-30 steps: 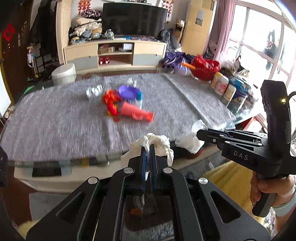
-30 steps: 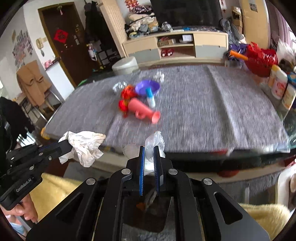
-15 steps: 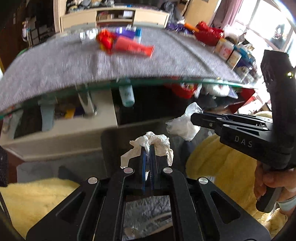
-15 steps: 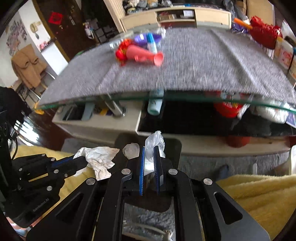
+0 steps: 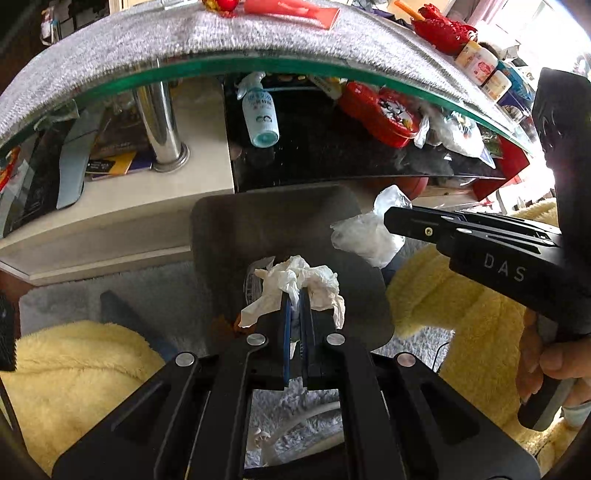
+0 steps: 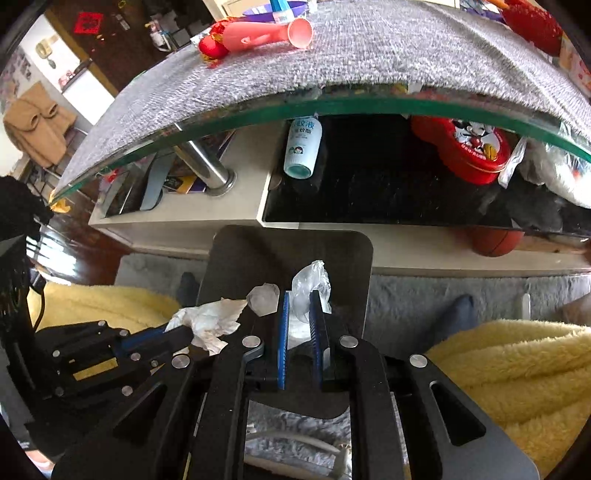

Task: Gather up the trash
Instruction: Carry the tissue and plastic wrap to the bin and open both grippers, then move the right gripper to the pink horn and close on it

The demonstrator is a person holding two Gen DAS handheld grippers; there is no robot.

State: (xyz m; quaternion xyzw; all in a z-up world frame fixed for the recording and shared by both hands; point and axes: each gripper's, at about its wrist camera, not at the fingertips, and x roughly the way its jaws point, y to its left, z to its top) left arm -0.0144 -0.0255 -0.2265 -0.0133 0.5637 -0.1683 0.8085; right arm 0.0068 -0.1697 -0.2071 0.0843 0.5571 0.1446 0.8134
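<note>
My left gripper (image 5: 294,295) is shut on a crumpled white tissue (image 5: 295,282), held over a dark grey bin (image 5: 236,236) on the floor in front of the table. My right gripper (image 6: 298,297) is shut on a clear crumpled plastic wrapper (image 6: 310,280) above the same bin (image 6: 332,254). In the left wrist view the right gripper (image 5: 388,221) holds the wrapper (image 5: 369,232) over the bin's right edge. In the right wrist view the left gripper (image 6: 188,332) holds the tissue (image 6: 207,321) at the bin's left. A small clear piece (image 6: 263,301) lies inside the bin.
The glass table edge (image 5: 295,64) with grey cloth (image 6: 369,55) arches above. On it lie a pink horn toy (image 6: 266,33) and red ornament (image 6: 212,46). Under it are a spray bottle (image 5: 260,114), red tin (image 6: 465,147), chrome leg (image 5: 159,122). Yellow fleece (image 5: 74,369) flanks the bin.
Both grippers have dropped from table height to below the table edge and moved closer over the bin, still holding the tissue and the wrapper.
</note>
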